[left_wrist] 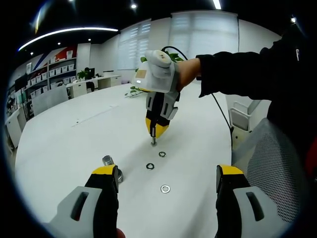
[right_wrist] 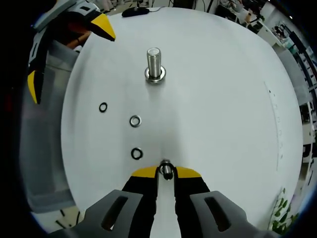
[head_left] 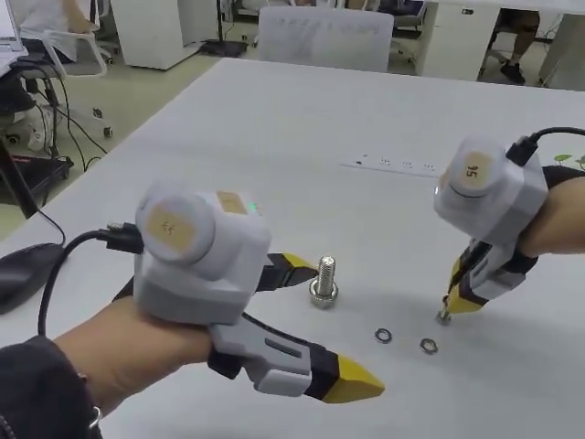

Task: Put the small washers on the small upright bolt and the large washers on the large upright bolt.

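The large upright bolt (head_left: 324,280) (right_wrist: 154,63) stands mid-table with a ring at its base. In the left gripper view the large bolt (left_wrist: 110,162) is partly hidden behind a jaw. My left gripper (head_left: 338,323) (left_wrist: 167,174) is open, its jaws spread either side of the large bolt and holding nothing. To the right, my right gripper (head_left: 452,306) (right_wrist: 166,172) points down, shut on the top of the small upright bolt (head_left: 444,316) (right_wrist: 166,170) (left_wrist: 154,143). Loose washers (head_left: 383,336) (head_left: 428,346) (right_wrist: 135,120) (right_wrist: 136,153) (right_wrist: 103,107) lie flat between the bolts.
A strip of sockets (head_left: 393,165) is set into the white table (head_left: 274,137) farther back. A black mouse (head_left: 20,272) with its cable lies at the left edge. A grey chair (head_left: 324,37) stands beyond the far edge.
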